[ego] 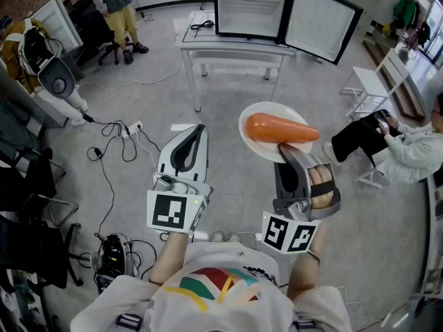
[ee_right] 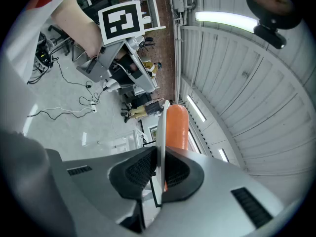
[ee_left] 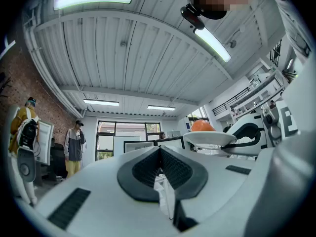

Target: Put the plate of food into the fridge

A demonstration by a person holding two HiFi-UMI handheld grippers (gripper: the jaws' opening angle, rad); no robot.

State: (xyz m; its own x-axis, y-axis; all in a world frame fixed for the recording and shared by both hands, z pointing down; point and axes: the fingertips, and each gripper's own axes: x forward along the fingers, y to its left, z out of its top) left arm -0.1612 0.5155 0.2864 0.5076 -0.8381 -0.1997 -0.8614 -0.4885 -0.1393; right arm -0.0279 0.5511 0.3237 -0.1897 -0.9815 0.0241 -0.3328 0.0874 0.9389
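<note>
A white plate (ego: 257, 148) carrying a long orange carrot (ego: 280, 128) hangs in the air over the floor. My right gripper (ego: 289, 152) is shut on the plate's near rim. In the right gripper view the plate (ee_right: 161, 127) runs edge-on between the pads, with the carrot (ee_right: 177, 125) on its right side. My left gripper (ego: 187, 151) hovers to the left of the plate, shut, with nothing between its fingers (ee_left: 160, 157). It sees the plate (ee_left: 210, 139) off to its right. The small fridge (ego: 250, 5) stands on a white table (ego: 235, 45) ahead, its door (ego: 322, 21) swung open to the right.
A person sits at the right (ego: 405, 151) beside a white stool (ego: 367, 85). Another person stands at the back left (ego: 116, 5). Cables and a power strip (ego: 130, 127) lie on the floor at left, near dark chairs (ego: 28, 185).
</note>
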